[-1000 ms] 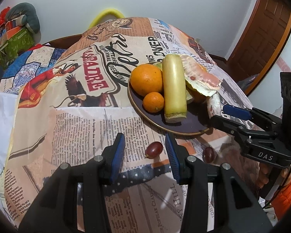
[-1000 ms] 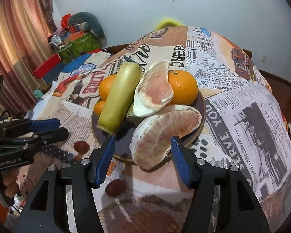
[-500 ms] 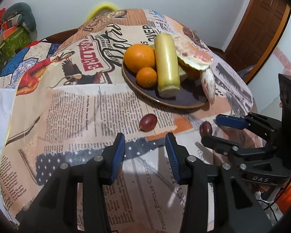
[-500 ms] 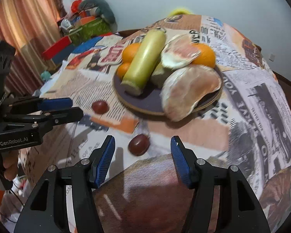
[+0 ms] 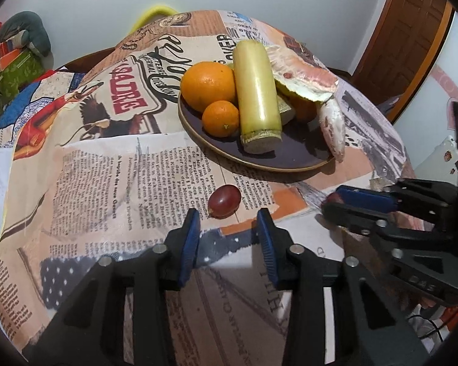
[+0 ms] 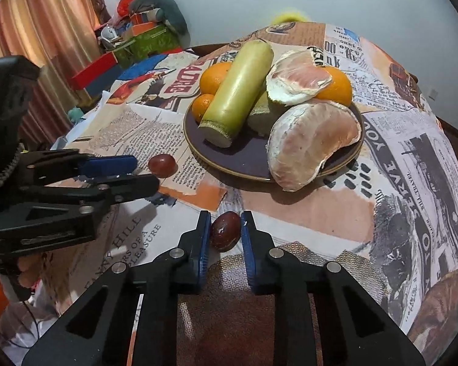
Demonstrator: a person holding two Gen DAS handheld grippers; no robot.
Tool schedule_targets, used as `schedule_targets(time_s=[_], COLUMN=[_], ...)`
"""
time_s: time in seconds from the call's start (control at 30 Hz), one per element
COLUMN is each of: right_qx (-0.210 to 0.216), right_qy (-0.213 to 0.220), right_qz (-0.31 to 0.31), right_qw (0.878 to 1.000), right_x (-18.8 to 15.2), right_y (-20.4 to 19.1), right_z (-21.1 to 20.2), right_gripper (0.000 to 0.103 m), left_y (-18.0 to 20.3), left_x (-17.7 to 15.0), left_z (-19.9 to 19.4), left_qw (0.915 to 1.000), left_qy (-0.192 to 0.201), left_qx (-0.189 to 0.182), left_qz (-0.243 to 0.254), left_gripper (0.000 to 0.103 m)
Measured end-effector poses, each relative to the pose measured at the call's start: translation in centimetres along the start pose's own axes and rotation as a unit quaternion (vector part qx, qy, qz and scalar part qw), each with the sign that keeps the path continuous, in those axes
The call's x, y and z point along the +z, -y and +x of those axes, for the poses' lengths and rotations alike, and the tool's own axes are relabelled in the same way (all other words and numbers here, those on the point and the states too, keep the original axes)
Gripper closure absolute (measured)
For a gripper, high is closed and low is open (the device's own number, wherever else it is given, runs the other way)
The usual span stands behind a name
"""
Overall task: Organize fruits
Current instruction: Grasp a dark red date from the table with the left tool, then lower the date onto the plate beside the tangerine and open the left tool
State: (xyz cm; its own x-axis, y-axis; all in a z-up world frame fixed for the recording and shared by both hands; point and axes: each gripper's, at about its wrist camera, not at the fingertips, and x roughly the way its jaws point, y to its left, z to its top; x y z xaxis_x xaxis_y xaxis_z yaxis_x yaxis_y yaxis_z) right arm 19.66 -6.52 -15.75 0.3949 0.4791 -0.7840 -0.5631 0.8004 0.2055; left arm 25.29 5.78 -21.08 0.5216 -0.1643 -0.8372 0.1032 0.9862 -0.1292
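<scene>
While the right gripper (image 6: 226, 233) clamps one red grape (image 6: 225, 234) at lower centre, the closing left gripper (image 5: 227, 238) has nothing between its pads, its grape (image 5: 224, 205) lying outside the filled plate (image 5: 290, 158).

Ahead: we find the loaded plate (image 6: 198, 149) blocking the way.
Between grippers: we see bare tablecloth (image 6: 155, 231).
Left: grape (image 5: 224, 200) just beyond our fingertips.

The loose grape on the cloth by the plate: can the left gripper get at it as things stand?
Probably yes. The grape lies alone on the tablecloth, just ahead of the left gripper, whose jaws are closing with nothing between them yet. The plate sits beyond, and the right gripper is off to the side.
</scene>
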Motion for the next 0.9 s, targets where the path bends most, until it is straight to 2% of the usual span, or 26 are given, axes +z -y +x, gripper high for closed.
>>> schedule_targets(time_s=[0.13, 0.3, 0.53, 0.77, 0.9], right_qx=[-0.002, 0.0, 0.002, -0.001, -0.001], right_qy=[0.011, 0.025, 0.048, 0.068, 0.08], right_qz=[-0.001, 0.005, 0.011, 0.007, -0.001], right_qw=[1.0, 1.0, 0.999, 0.998, 0.997], right_x=[0.0, 0.4, 1.5, 3.3, 4.5], right_y=[0.1, 0.5, 0.9, 1.0, 1.0], right_z=[-0.7, -1.5, -2.5, -2.8, -2.7], right_gripper=[0.085, 0.085, 0.085, 0.085, 0.085], left_y=[-0.2, -0.1, -0.7, -0.4, -0.2], left_x=[0.6, 1.1, 1.4, 3.5, 4.6], left_z=[0.7, 1.2, 0.8, -1.0, -0.7], left_qw=[1.0, 1.0, 0.9999, 0.9988, 0.9985], left_qy=[0.001, 0.004, 0.01, 0.043, 0.05], left_qx=[0.002, 0.002, -0.008, -0.022, -0.021], left_qz=[-0.004, 0.002, -0.009, -0.009, -0.01], left_gripper=[0.071, 0.08, 0.08, 0.08, 0.08])
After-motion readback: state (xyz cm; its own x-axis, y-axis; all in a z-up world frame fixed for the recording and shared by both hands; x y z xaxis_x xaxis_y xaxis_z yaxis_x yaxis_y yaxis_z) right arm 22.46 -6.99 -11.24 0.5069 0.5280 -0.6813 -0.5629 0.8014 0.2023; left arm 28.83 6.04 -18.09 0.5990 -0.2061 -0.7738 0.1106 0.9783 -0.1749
